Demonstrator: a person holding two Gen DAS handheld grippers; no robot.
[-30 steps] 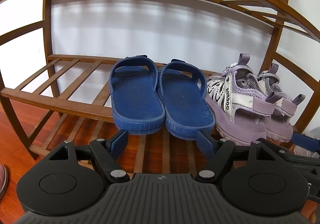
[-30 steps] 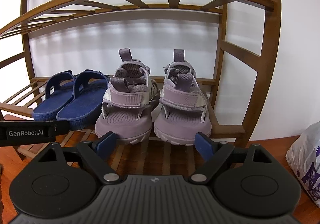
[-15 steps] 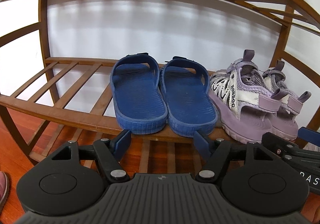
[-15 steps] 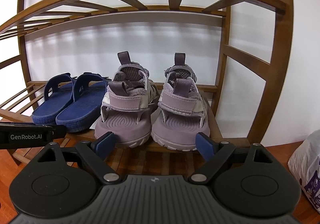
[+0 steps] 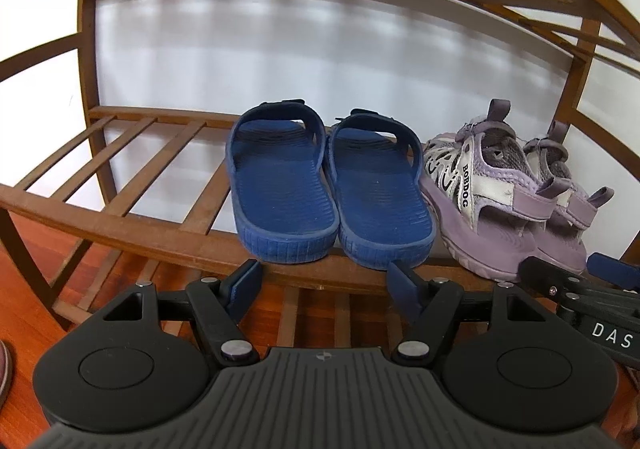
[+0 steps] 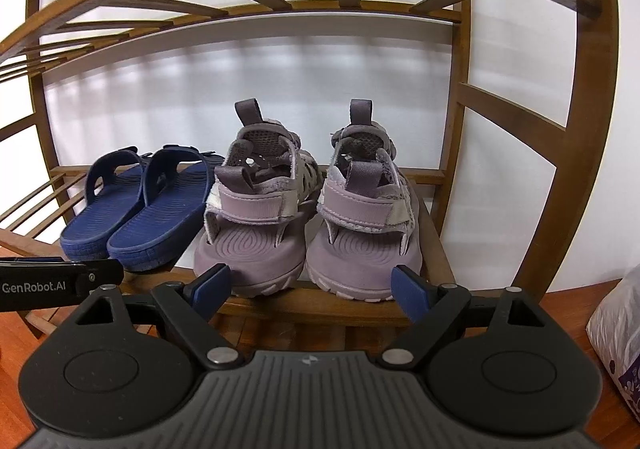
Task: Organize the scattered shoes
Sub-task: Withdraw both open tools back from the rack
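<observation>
A pair of blue slippers [image 5: 328,193] [image 6: 136,209] stands side by side on the middle shelf of a wooden shoe rack [image 5: 160,241] [image 6: 520,117], heels toward me. To their right sits a pair of lilac sandals [image 5: 496,193] [image 6: 308,217], also heel out. My left gripper [image 5: 325,283] hangs open just in front of the slippers' heels, nothing between its blue pads. In front of the sandals' heels my right gripper [image 6: 310,287] is open wide and holds nothing.
The shelf's left half [image 5: 132,153] is bare slats. A lower shelf [image 5: 316,313] shows below, above a red-brown wooden floor [image 5: 24,281]. A dark red shoe toe [image 5: 4,373] lies at the far left. A white and purple plastic bag [image 6: 620,345] stands right of the rack.
Both grippers have drawn back a little from the shelf, and the shoes look slightly farther. The slippers and sandals have stayed in place. Both grippers remain open and empty.
</observation>
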